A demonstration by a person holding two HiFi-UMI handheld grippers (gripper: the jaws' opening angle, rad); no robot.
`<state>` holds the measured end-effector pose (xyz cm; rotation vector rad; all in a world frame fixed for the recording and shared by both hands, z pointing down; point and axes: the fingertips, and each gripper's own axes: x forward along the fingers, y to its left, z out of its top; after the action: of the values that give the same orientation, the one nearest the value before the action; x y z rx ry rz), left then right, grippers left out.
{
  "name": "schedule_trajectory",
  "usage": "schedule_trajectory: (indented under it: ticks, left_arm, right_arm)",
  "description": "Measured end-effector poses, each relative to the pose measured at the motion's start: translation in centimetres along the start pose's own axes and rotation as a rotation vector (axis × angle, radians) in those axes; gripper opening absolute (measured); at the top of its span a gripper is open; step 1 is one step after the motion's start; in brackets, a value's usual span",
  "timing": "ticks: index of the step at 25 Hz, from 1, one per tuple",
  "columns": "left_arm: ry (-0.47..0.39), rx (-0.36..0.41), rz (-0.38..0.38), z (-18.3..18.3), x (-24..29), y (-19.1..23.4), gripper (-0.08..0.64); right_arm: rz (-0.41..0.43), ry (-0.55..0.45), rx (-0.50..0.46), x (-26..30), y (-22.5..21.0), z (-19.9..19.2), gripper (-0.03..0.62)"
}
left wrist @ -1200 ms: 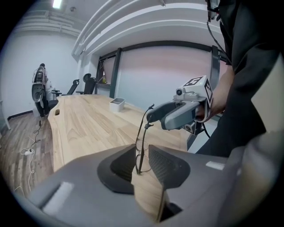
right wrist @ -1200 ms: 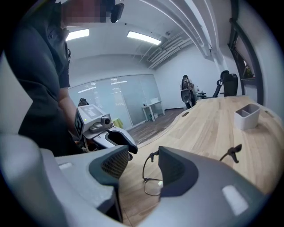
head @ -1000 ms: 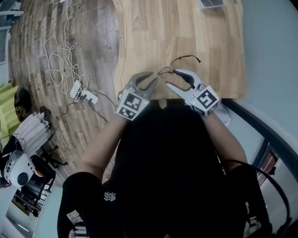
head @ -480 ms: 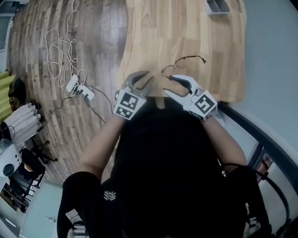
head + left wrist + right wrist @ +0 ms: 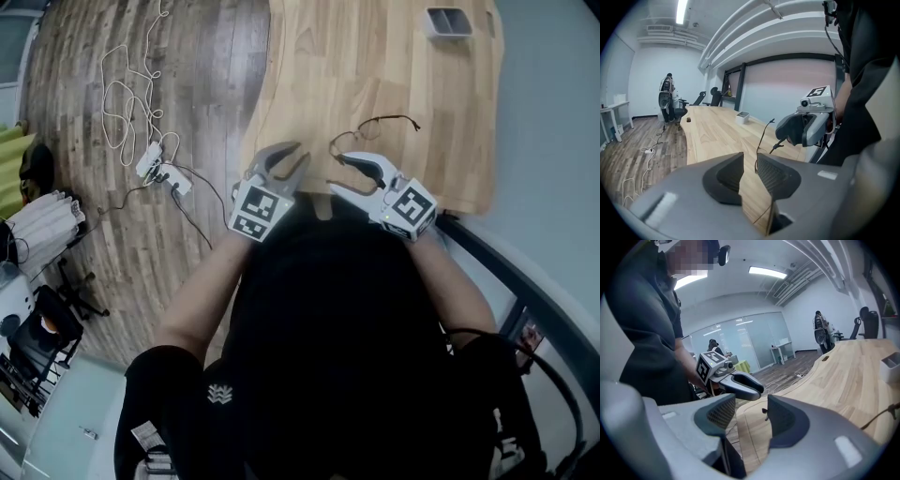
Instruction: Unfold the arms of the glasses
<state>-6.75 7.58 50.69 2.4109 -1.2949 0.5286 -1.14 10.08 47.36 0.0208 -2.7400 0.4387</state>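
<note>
Head view: the glasses lie on the table near its edge, just beyond the right gripper. Left gripper view: the left gripper has its jaws slightly apart and empty. Right gripper view: jaws wider apart, gripping nothing; a small dark tip shows between them, perhaps the glasses.

Your L gripper sits low over the table's near end, jaws slightly apart w/ nothing pinched. Glasses show as thin dark wire above the table, just past that gap. R gripper hangs at the table's right edge; white tray sits further along the table
</note>
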Motion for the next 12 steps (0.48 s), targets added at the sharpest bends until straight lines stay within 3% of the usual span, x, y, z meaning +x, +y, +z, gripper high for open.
schedule_trajectory:
  ticks: [6,9,12]
  left_arm:
    - [-0.035,0.004,0.046,2.0,-0.6,-0.1,0.094]
    - [-0.083,-0.003,0.089,4.0,-0.9,1.0,0.092]
    - [-0.137,0.001,0.133,6.9,-1.0,1.8,0.083]
  right_arm:
    - [0.035,-0.001,-0.059,-1.2,0.4,1.1,0.207]
    - [-0.036,-0.057,-0.115,-2.7,-1.3,3.3,0.206]
    - [-0.171,-0.141,-0.154,-5.7,-4.2,5.7,0.206]
